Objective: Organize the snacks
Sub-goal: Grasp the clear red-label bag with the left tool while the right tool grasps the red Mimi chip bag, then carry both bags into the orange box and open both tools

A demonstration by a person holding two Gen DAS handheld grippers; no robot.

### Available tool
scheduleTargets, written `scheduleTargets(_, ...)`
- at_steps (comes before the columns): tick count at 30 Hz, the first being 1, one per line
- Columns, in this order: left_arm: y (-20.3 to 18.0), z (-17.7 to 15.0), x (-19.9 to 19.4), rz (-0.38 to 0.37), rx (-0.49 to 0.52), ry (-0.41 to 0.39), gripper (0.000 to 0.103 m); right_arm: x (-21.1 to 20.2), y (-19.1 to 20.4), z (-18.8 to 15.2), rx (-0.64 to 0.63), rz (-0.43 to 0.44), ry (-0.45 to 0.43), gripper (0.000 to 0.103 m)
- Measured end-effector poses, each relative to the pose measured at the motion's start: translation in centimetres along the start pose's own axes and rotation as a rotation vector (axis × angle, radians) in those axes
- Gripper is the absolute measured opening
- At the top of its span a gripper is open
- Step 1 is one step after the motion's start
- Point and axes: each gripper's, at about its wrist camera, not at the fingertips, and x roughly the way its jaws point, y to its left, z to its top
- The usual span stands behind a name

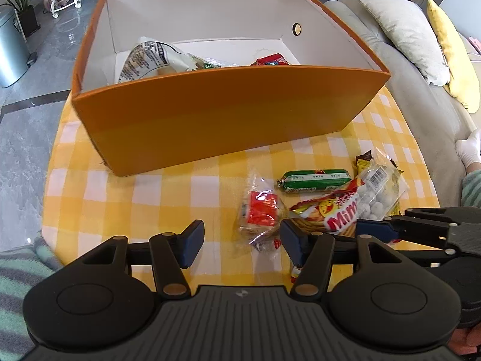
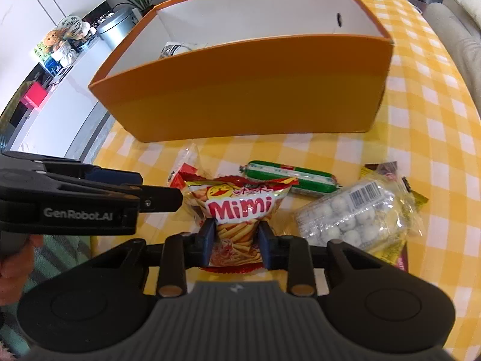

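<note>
Surface (image 1: 126,186): round, under a yellow-and-white checked cloth; it carries the box and the loose snacks.
Box: large orange cardboard box (image 1: 228,111) with white inside, at the far side. Only the left wrist view looks in: a white printed bag (image 1: 150,57) and a red packet (image 1: 270,60) lie there.
Left tongs (image 1: 240,240): spread, empty, above a small clear packet with red label (image 1: 260,210).
Right tongs (image 2: 236,240): pinching the red-and-yellow "Mimi" chip bag (image 2: 240,207); the grip shows clearly only in the right wrist view.
Other snacks: green sausage stick (image 2: 290,176), clear bag of white balls (image 2: 345,213), both on the cloth beside the chip bag.
</note>
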Motion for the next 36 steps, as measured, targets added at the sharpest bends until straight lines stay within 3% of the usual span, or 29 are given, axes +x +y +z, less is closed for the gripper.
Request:
scheduleTargets(6,-0.7,0.2,1.4,-0.034,0.021,-0.007,0.069,-0.4,-0.9,0.0,0.039,-0.019,-0.002,0.026)
scheduleTargets(13,-1.1,0.3,2.6,-0.089,0.005,0.010,0.045,-0.5,-2.1,-0.1,0.083,-0.014,-0.001,0.026)
scheduleTargets(18,-1.1,0.2,2.4,-0.081,0.006,0.005,0.040,-0.4,-2.4,-0.1,0.101,-0.005,-0.001,0.026)
scheduleTargets(22,-1.3,0.1,2.3,-0.072,0.005,0.002,0.031,-0.3,-2.1,-0.1,0.086,-0.015,0.003,0.026)
scheduleTargets(36,-1.0,0.0,-2.3,-0.070,-0.068,-0.062,0.028,-3.0,-1.5,-0.2,0.105,0.020,-0.047,0.024)
